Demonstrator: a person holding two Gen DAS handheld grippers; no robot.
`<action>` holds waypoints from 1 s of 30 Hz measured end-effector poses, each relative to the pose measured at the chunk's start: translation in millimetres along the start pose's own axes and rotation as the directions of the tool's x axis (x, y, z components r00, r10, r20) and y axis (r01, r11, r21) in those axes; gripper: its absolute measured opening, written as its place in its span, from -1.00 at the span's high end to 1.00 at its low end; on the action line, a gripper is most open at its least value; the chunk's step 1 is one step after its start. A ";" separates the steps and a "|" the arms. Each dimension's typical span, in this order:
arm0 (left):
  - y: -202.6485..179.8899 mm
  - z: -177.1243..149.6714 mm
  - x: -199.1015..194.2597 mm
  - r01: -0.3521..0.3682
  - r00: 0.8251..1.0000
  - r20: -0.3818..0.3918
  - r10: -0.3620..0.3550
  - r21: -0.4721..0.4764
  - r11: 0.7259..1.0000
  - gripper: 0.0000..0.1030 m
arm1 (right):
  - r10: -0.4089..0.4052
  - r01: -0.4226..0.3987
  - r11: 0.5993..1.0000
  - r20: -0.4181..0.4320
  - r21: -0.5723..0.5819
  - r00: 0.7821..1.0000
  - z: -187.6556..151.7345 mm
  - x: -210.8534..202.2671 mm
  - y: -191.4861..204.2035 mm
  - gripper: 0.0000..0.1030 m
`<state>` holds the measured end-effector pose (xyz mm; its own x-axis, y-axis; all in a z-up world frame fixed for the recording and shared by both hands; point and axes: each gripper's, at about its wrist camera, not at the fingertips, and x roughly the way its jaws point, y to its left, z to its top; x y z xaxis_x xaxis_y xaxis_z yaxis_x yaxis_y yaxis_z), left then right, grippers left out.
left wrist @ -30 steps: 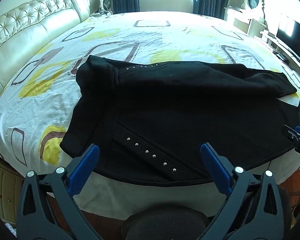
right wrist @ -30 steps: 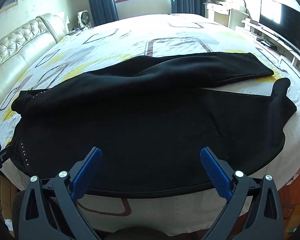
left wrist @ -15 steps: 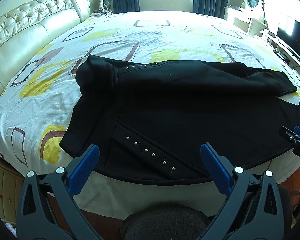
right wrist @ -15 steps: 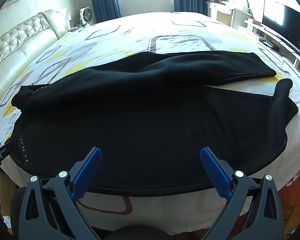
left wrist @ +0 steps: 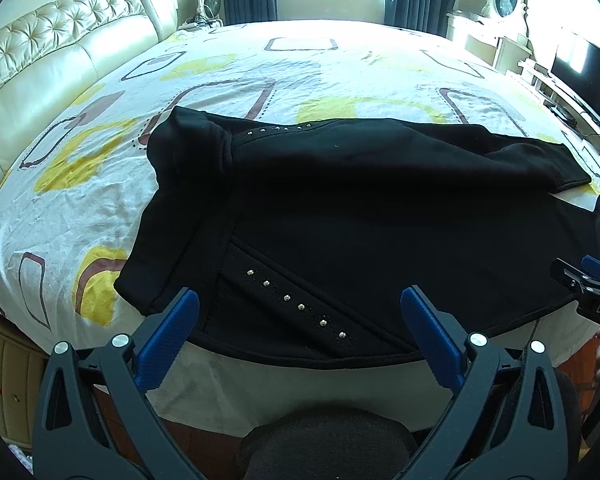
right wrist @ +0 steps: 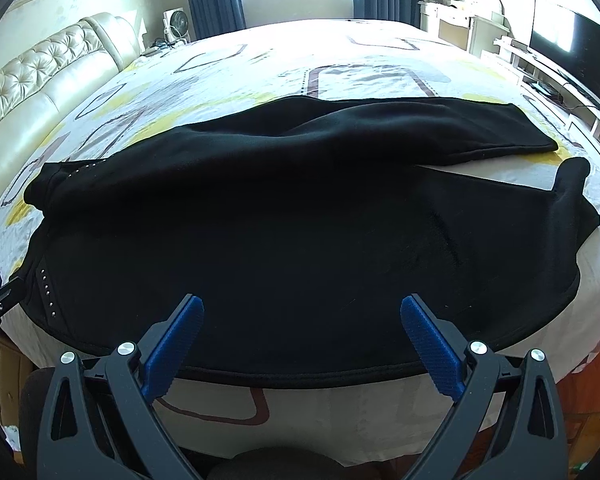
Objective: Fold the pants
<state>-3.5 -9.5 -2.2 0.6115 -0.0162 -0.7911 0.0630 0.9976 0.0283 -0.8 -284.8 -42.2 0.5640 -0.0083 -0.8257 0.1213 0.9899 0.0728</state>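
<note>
Black pants (left wrist: 360,208) lie spread across the bed, waistband to the left, legs running right. A studded pocket trim (left wrist: 296,304) sits near the front hem. My left gripper (left wrist: 300,300) hovers open above the waist end at the bed's near edge, nothing between its blue pads. In the right wrist view the pants (right wrist: 300,220) fill the middle, one leg folded over at the far side. My right gripper (right wrist: 300,312) stands open over the near hem of the legs. Each gripper shows at the other view's edge.
The bed (left wrist: 300,68) has a white sheet with yellow and brown shapes. A tufted cream headboard (left wrist: 60,56) runs along the left. A television (right wrist: 572,52) and white dresser stand at the right; a fan (right wrist: 176,24) and curtains at the back.
Both grippers have risen and drawn back slightly from the bed edge. The pants have not moved.
</note>
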 end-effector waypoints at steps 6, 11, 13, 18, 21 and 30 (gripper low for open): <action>-0.5 -0.7 1.1 0.000 1.000 -0.005 0.000 -0.004 1.000 -0.96 | 0.003 -0.003 1.000 -0.003 -0.003 1.000 -2.2 -0.3 0.9 -0.92; -0.3 -0.3 1.4 0.002 1.000 -0.008 -0.002 -0.006 1.000 -0.96 | 0.006 -0.006 1.000 -0.010 -0.006 1.000 -2.8 -0.5 2.0 -0.92; -0.5 -0.1 0.8 0.003 1.000 -0.006 -0.003 -0.004 1.000 -0.96 | 0.007 -0.007 1.000 -0.013 -0.007 1.000 -2.8 -0.6 2.2 -0.92; -0.6 -0.2 0.8 0.002 1.000 -0.006 -0.002 -0.004 1.000 -0.96 | 0.006 -0.006 1.000 -0.017 -0.011 1.000 -2.0 0.4 2.8 -0.92; -0.6 -0.2 0.9 0.003 1.000 -0.006 -0.003 -0.003 1.000 -0.96 | 0.007 -0.008 1.000 -0.020 -0.011 1.000 -2.2 0.2 3.2 -0.92; -0.5 -0.1 0.6 0.004 1.000 -0.007 -0.004 -0.005 1.000 -0.96 | 0.009 -0.010 1.000 -0.027 -0.018 1.000 -3.7 0.8 6.1 -0.92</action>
<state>-3.3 -10.0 -2.8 0.6060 -0.0201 -0.7952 0.0619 0.9978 0.0219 -2.6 -278.3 -44.5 0.5425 0.0048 -0.8401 0.1008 0.9924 0.0707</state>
